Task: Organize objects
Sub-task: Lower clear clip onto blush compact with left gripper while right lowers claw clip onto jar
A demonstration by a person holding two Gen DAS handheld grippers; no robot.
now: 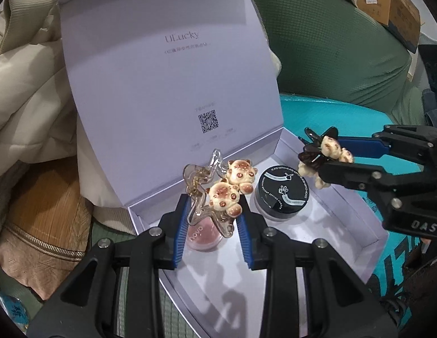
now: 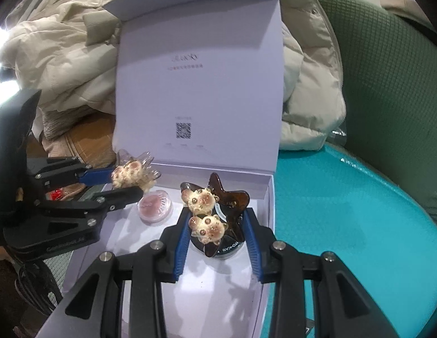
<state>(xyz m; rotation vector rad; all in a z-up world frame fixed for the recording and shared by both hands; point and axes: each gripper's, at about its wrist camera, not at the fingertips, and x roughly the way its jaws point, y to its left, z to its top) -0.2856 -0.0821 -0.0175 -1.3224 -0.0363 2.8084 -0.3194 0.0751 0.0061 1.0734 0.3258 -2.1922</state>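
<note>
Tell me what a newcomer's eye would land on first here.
Two star-shaped hair clips with bear charms stand out: a clear one gripped in the left claw, a dark brown one in the right claw. Both hang over an open white box holding a pink jar and a black-lidded jar.

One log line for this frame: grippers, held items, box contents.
left gripper: shut on clear hair clip | right gripper: shut on brown hair clip | white box: pink jar, black jar

Beige puffer coat (image 2: 63, 64) drapes the green sofa (image 2: 387, 84).
</note>
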